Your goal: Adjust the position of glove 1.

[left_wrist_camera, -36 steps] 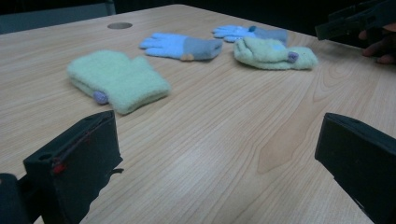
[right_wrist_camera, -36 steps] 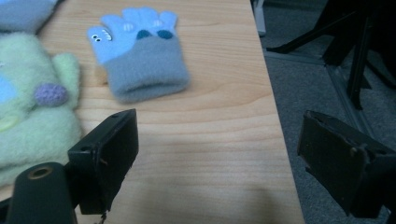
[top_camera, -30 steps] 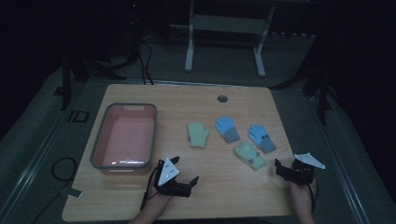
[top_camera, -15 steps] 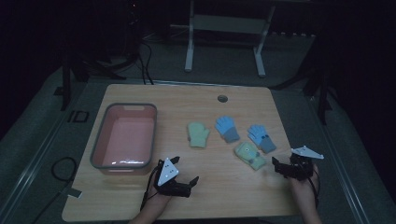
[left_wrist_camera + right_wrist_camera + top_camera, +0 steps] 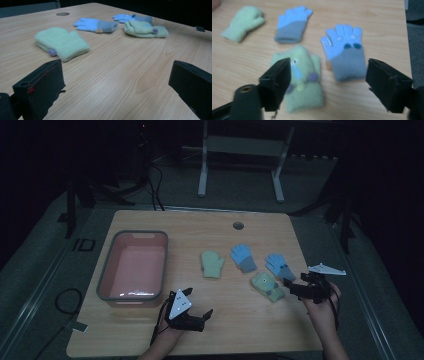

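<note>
Four gloves lie on the wooden table: a plain green mitten point(image 5: 212, 264) point(image 5: 61, 43) point(image 5: 243, 23), a blue glove point(image 5: 243, 257) point(image 5: 96, 25) point(image 5: 293, 23), a second blue glove with buttons point(image 5: 279, 266) point(image 5: 345, 50), and a green mitten with a face point(image 5: 267, 286) point(image 5: 303, 80). My right gripper point(image 5: 291, 288) point(image 5: 329, 72) hovers just right of the face mitten and looks down on it and the buttoned glove. Its jaws have just been closing a little but stand open, gripping nothing. My left gripper point(image 5: 199, 301) point(image 5: 117, 75) rests open near the front edge, pointing towards the gloves.
A pink tub with a grey rim point(image 5: 102, 279) stands at the table's left. A round cable hole point(image 5: 238, 225) sits near the far edge. The table's right edge runs close beside the right hand. Bare wood lies between the left gripper and the gloves.
The right gripper has risen off the table and moved towards the two nearest gloves. The left gripper and all the gloves have stayed put.
</note>
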Demonstrator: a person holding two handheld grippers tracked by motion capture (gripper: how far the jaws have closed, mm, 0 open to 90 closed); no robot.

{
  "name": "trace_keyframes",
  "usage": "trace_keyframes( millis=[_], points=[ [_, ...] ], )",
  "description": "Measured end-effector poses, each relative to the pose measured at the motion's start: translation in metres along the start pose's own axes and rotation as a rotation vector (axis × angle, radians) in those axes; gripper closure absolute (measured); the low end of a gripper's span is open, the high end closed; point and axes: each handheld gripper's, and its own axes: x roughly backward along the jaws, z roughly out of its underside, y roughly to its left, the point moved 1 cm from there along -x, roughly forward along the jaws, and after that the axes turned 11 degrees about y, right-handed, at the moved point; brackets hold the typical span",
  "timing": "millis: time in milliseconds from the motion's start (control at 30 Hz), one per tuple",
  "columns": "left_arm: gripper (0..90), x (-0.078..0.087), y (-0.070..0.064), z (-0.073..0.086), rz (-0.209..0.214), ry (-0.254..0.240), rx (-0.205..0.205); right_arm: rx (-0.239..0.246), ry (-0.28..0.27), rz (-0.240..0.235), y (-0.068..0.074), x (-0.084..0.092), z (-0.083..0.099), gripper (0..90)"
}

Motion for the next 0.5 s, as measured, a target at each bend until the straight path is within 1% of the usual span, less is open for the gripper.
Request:
trace_keyframes(
  millis=[100,133,200,233,267,367,467,500],
  points=[
    [0.3,0.0,0.0,0.0,0.001,0.001,0.001,0.03,-0.011,0.03,0.008,0.0,-0.006,17.5],
    [0.3,0.0,0.0,0.0,0.002,0.001,0.001,0.038,-0.015,0.032,0.011,0.0,-0.008,15.6],
    [0.3,0.0,0.0,0.0,0.002,0.0,0.001,0.056,-0.025,0.025,0.017,0.0,-0.013,12.5],
    [0.3,0.0,0.0,0.0,0.002,0.0,0.0,0.068,-0.038,0.024,0.02,0.0,-0.015,12.5],
    [0.3,0.0,0.0,0.0,0.002,0.0,0.0,0.071,-0.047,0.012,0.022,0.0,-0.017,11.7],
    [0.3,0.0,0.0,0.0,0.002,0.0,-0.001,0.074,-0.052,-0.032,0.029,-0.001,-0.025,11.2],
    [0.3,0.0,0.0,0.0,0.004,0.0,-0.001,0.095,-0.06,-0.039,0.036,-0.002,-0.033,11.2],
    [0.3,0.0,0.0,0.0,0.004,0.0,-0.001,0.095,-0.06,-0.039,0.036,-0.002,-0.033,11.2]
  ],
)
